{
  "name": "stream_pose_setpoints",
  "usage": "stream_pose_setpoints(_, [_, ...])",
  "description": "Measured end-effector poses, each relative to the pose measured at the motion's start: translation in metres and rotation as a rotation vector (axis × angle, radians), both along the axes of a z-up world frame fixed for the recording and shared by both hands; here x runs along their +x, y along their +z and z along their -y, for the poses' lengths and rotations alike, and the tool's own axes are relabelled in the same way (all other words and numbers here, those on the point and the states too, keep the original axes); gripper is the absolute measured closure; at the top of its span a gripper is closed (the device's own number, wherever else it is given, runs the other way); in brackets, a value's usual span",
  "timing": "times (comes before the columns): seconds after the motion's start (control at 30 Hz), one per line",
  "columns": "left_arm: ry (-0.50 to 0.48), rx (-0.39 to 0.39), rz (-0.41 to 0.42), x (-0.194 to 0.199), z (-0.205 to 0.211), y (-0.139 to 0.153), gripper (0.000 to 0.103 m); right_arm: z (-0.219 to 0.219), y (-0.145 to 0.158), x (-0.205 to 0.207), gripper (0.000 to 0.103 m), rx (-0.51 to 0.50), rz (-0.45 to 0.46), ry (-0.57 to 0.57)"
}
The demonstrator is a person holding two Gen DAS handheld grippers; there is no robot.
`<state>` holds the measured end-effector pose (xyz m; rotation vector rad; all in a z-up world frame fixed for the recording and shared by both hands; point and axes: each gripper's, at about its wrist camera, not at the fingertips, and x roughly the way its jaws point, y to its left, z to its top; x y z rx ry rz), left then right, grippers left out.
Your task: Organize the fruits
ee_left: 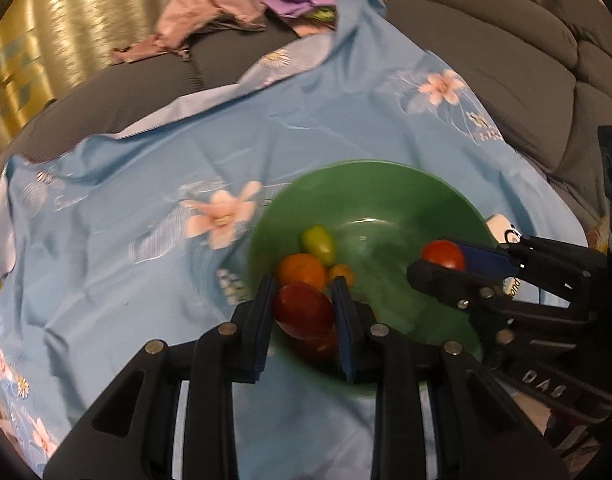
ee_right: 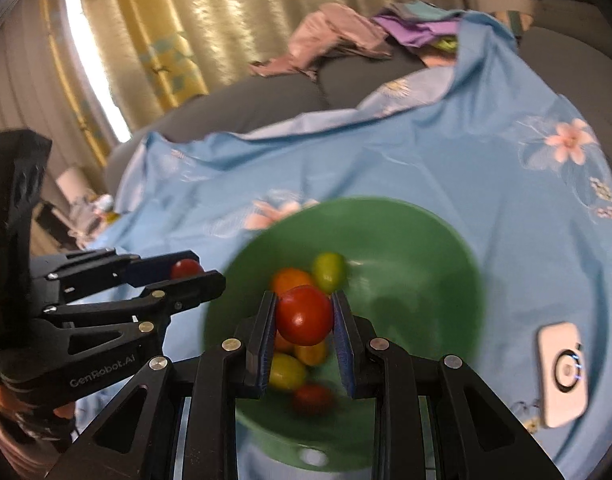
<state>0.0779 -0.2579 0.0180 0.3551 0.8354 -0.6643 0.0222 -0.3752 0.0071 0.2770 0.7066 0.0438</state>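
Note:
A green bowl [ee_left: 386,196] [ee_right: 426,248] sits on a blue flowered cloth and holds several small tomatoes: a green one [ee_left: 318,243] [ee_right: 328,272], an orange one [ee_left: 301,270] [ee_right: 289,280] and others. My left gripper [ee_left: 303,308] is shut on a red tomatoes [ee_left: 303,310] over the bowl's near side; it also shows in the right wrist view [ee_right: 193,270]. My right gripper [ee_right: 303,314] is shut on a red tomato [ee_right: 304,314] above the bowl; it also shows in the left wrist view [ee_left: 442,260].
A white device [ee_right: 562,374] [ee_left: 504,230] lies on the blue cloth [ee_left: 145,220] right of the bowl. Grey sofa cushions [ee_left: 526,60] rise behind. Crumpled pink and purple clothes [ee_left: 225,12] lie at the back. Curtains hang at the left.

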Motion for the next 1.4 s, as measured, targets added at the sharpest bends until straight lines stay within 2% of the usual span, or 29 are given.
stream_pose_setpoints(0.2, [0.012,0.058,-0.027,0.005,0.019,-0.015,0.073,0.013,-0.014,0.004,0.074,-0.064,-0.090,-0.041])
stream_pose_setpoints(0.27, [0.024,0.072,-0.023,0.006,0.020,-0.014,0.058,0.016,-0.014,0.006,0.074,-0.078,-0.111,-0.047])
stream_pose_setpoints(0.3, [0.030,0.074,-0.019,0.006,0.020,-0.013,0.043,0.016,-0.013,0.004,0.074,-0.084,-0.111,-0.052])
stream_pose_setpoints(0.33, [0.039,0.074,-0.012,0.006,0.018,-0.010,0.038,0.017,-0.011,0.004,0.074,-0.087,-0.112,-0.054])
stream_pose_setpoints(0.37, [0.046,0.074,-0.007,0.006,0.017,-0.007,0.036,0.017,-0.008,0.003,0.074,-0.092,-0.111,-0.055])
stream_pose_setpoints(0.5, [0.089,0.076,-0.008,0.007,0.010,0.008,0.016,0.017,0.008,-0.003,0.071,-0.119,-0.104,-0.065])
stream_pose_setpoints(0.63, [0.128,0.052,-0.004,0.006,0.000,0.030,0.000,0.018,0.028,-0.007,0.059,-0.137,-0.125,-0.065])
stream_pose_setpoints(0.73, [0.150,0.012,-0.027,0.004,-0.007,0.050,0.001,0.021,0.043,-0.008,0.051,-0.143,-0.149,-0.063])
stream_pose_setpoints(0.8, [0.156,-0.008,-0.051,0.003,-0.009,0.059,0.001,0.021,0.051,-0.010,0.050,-0.144,-0.169,-0.051])
stream_pose_setpoints(0.87, [0.175,0.010,-0.029,0.000,-0.010,0.070,0.001,0.021,0.057,-0.012,0.050,-0.141,-0.180,-0.042])
stream_pose_setpoints(0.97, [0.167,0.002,-0.047,-0.001,-0.010,0.083,0.001,0.019,0.067,-0.016,0.050,-0.152,-0.178,-0.026])
stream_pose_setpoints(1.07, [0.165,0.011,-0.030,-0.005,-0.009,0.096,0.001,0.018,0.076,-0.019,0.050,-0.162,-0.171,-0.021])
stream_pose_setpoints(1.4, [0.147,0.037,-0.003,-0.014,-0.003,0.110,0.001,0.016,0.094,-0.026,0.050,-0.182,-0.141,-0.016])
